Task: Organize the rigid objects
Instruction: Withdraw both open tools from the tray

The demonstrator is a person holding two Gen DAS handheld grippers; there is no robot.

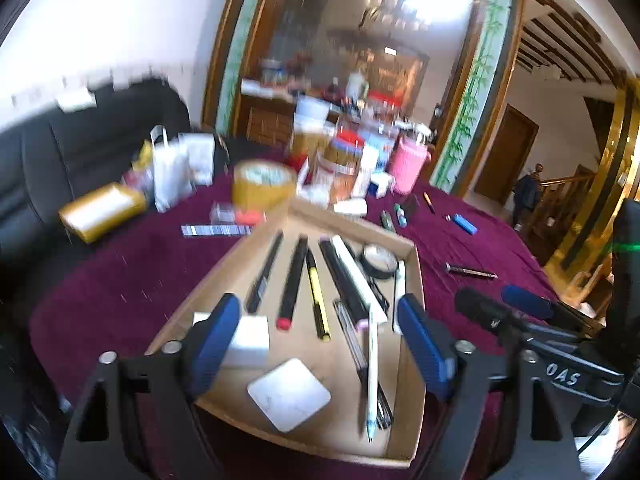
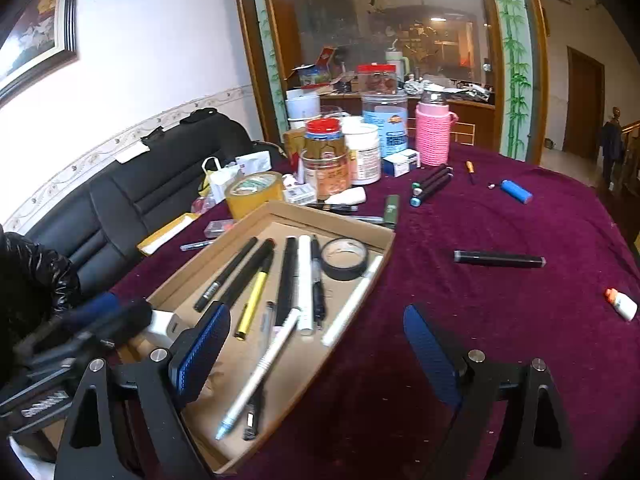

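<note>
**Both grippers empty over a crowded tray**

Left gripper [image 1: 320, 344]: jaws wide apart, nothing between the pads, hovering above the cardboard tray [image 1: 416, 292]. Right gripper [image 2: 316, 356]: likewise spread wide and empty, straddling the tray's near right wall.

Already in the tray: a row of pens and markers, a yellow-barrelled pen [image 2: 252, 306], a black tape roll [image 2: 345, 258], a white square pad [image 1: 289, 394]. Still loose on the purple cloth [image 2: 500, 340]: a black marker [image 2: 499, 259], a small glue bottle [image 2: 622, 304], a blue lighter [image 2: 517, 191], two teal-capped markers [image 2: 432, 182] near the jars.

Likely trouble from here:
- Catching the tray wall with a lowered finger and shoving the whole tray, scattering the aligned pens.
- Rolling the round black marker away during a pinch on soft cloth.
- Clipping the jars when reaching for the far markers.
- Colliding the two grippers, close together beside the tray.
</note>
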